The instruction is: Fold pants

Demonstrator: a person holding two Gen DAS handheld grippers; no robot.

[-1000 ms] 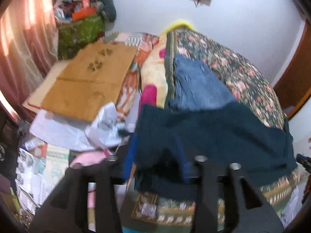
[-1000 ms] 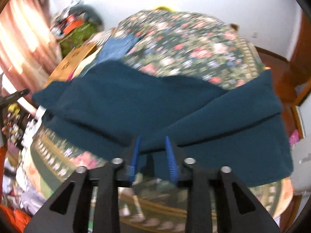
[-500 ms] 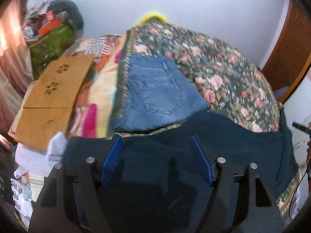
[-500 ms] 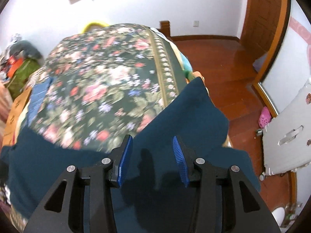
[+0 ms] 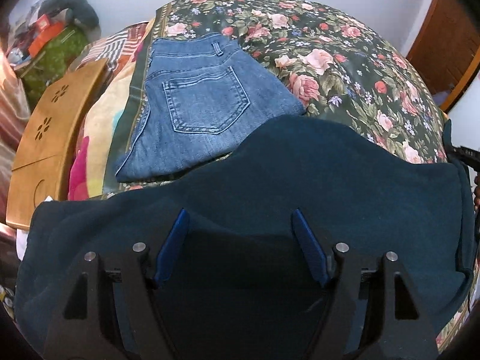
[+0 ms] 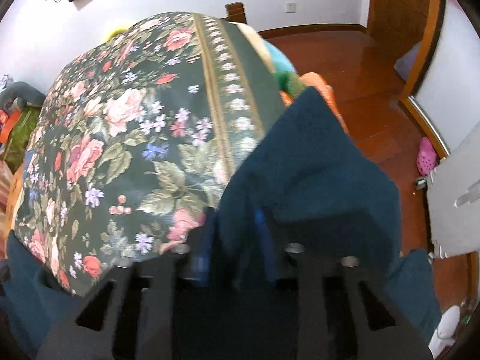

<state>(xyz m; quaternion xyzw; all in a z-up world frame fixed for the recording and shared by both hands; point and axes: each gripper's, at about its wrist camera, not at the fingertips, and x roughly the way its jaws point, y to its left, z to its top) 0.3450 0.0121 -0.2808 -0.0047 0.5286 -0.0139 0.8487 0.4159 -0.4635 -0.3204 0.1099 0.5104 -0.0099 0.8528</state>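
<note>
Dark teal pants (image 5: 330,180) lie across the near edge of a bed with a floral cover (image 5: 345,60). My left gripper (image 5: 240,237) is open, its blue pads spread wide just above the teal cloth, holding nothing. In the right wrist view the teal pants (image 6: 315,165) hang over the bed's right side. My right gripper (image 6: 237,240) is shut on a raised fold of that cloth, which bunches between the blue pads.
Folded blue jeans (image 5: 204,105) lie on the bed beyond the teal pants. A wooden board (image 5: 51,126) and clutter (image 5: 51,42) are to the left. Red wooden floor (image 6: 375,84) and a white stool (image 6: 456,198) are to the right of the bed.
My left gripper let go of the teal cloth, opened wide and stays over it. My right gripper opened, swung right, and has now closed on the cloth's right part.
</note>
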